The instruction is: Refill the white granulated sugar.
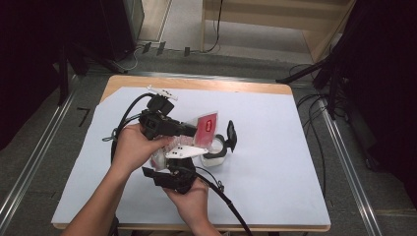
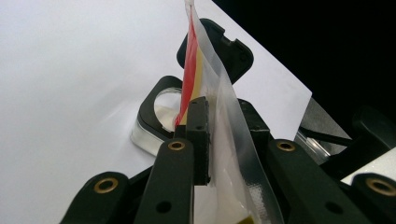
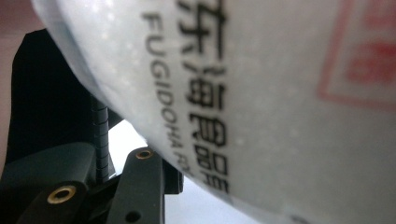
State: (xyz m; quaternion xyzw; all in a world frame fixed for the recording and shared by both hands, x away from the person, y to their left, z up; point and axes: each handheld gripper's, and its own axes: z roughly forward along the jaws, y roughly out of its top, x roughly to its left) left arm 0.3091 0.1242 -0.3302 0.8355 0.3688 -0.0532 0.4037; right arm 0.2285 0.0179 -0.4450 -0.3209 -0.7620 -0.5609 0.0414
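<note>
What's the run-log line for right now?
left tongs: shut on pouch | right tongs: shut on pouch | jar: lid open, under pouch

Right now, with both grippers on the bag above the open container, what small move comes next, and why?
Probably tip the bag a little further down toward the open container. The left gripper pinches its edge, the right gripper holds its body, and its mouth sits just above the opening.

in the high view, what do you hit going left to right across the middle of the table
left hand → left gripper gripping the red-and-clear bag → clear container with black rim → its flipped-open black lid → bare white sheet
</note>
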